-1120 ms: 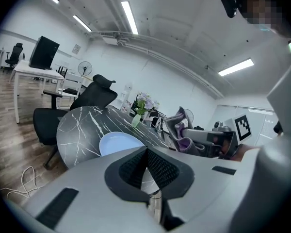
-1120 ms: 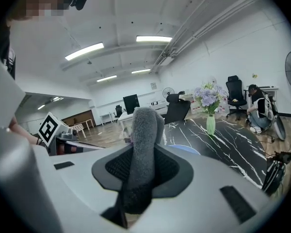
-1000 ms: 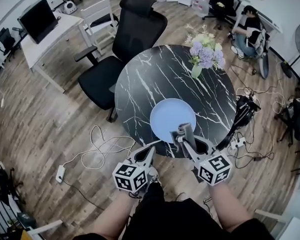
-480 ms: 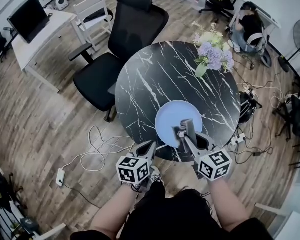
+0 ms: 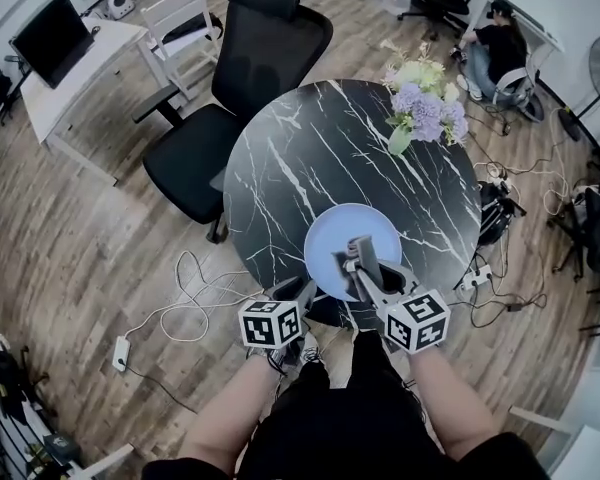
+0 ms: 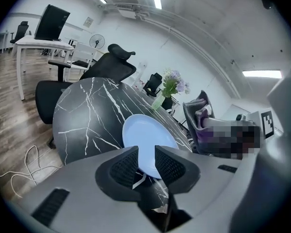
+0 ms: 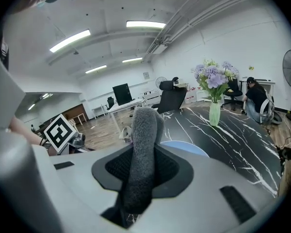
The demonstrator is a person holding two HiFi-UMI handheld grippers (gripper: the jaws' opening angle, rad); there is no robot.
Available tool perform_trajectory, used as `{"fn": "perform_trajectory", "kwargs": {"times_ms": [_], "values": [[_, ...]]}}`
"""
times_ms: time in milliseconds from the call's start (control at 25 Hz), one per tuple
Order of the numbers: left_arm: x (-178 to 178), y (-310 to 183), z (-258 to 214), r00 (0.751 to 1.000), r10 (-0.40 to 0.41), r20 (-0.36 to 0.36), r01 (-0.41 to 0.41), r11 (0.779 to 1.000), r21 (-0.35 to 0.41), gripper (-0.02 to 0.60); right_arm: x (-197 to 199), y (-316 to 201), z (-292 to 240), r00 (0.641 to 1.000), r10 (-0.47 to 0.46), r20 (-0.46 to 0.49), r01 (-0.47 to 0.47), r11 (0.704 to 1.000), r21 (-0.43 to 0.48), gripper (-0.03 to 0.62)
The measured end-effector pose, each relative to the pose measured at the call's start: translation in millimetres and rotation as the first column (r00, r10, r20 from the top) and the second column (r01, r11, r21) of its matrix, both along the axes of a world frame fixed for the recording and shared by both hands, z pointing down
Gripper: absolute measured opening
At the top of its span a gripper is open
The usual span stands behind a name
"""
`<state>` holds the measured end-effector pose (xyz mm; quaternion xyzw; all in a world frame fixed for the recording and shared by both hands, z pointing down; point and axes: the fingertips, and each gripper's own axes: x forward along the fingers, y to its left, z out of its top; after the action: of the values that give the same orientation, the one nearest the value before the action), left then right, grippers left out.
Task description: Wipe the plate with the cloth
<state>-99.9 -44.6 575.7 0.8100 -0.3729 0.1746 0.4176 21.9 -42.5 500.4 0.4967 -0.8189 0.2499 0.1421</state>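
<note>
On our left gripper (image 6: 146, 153) the jaws have just been opening, nothing between them, near the blue plate (image 6: 146, 134). Our right gripper (image 7: 143, 152) pinches the grey cloth (image 7: 144, 125).

Left gripper (image 5: 298, 290), aimed at one o'clock, jaws just opening, nothing between; right gripper (image 5: 360, 260), aimed at eleven o'clock, clamps grey cloth (image 7: 143, 144).

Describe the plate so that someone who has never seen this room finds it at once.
A round black table veined with white stands before a black office chair. The plate lies near the table's edge closest to the person. It is pale blue, round and flat, unlike the only other thing on the table, a green vase of purple flowers at the far side.
</note>
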Motion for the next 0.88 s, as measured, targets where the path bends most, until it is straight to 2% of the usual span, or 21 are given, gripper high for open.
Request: {"fn": "perform_trajectory", "kwargs": {"times_ms": [280,520,880], "values": [[11.6,-12.5,43.3,0.994,-0.055,0.094,0.063,0.994,-0.086,0.132,7.8,-12.9,38.3,0.996,-0.088,-0.011,0.087,0.992,-0.088,0.107],[17.7,-26.9,61.3,0.986,-0.097,0.135,0.113,0.987,-0.115,0.118,12.9,-17.8,73.8,0.989,-0.143,-0.025,0.137,0.975,-0.177,0.107],[22.9,-26.9,83.7,0.978,-0.116,0.172,0.145,0.974,-0.171,0.112,3.9,-12.0,116.0,0.971,-0.236,-0.047,0.213,0.933,-0.291,0.107]]}}
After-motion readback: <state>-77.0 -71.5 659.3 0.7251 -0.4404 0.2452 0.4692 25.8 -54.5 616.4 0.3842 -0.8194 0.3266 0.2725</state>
